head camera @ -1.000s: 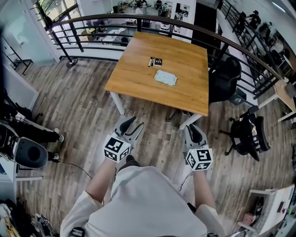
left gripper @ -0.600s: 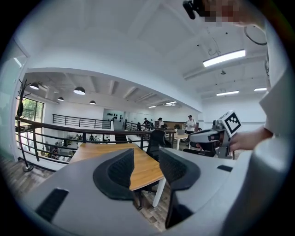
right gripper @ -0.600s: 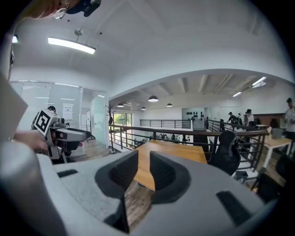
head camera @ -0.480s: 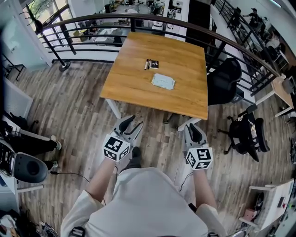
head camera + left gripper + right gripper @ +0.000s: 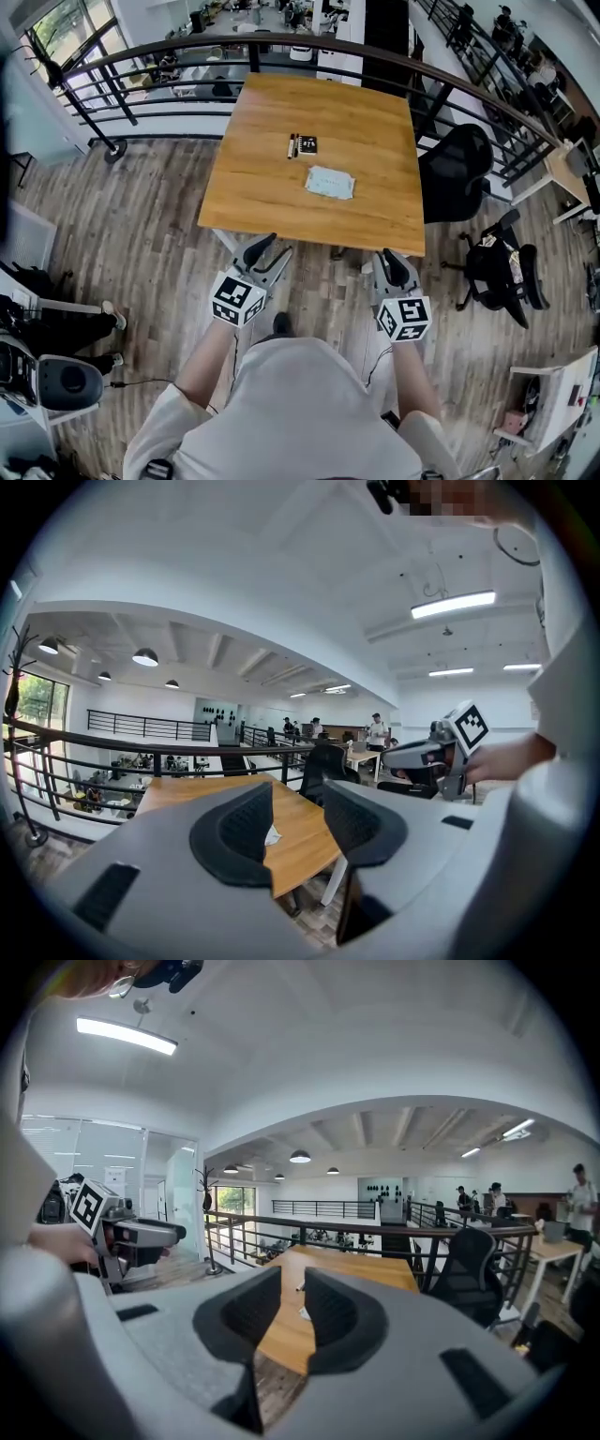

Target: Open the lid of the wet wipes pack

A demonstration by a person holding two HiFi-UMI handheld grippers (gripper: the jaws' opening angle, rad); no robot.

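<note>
The wet wipes pack, pale blue-white, lies flat near the middle of the wooden table; its lid is not discernible at this distance. My left gripper and right gripper are held side by side over the floor, short of the table's near edge and well away from the pack. Both stand open with nothing between the jaws; the right gap is narrow. A sliver of the pack shows between the left gripper jaws. It also shows as the pack between the right gripper jaws.
A small black object with a pen lies behind the pack. A black office chair stands at the table's right, another chair further right. A curved railing runs behind the table. Wooden floor lies between me and the table.
The table and pack have come closer and lower in the head view as the person walks forward. Both grippers keep their place and opening.
</note>
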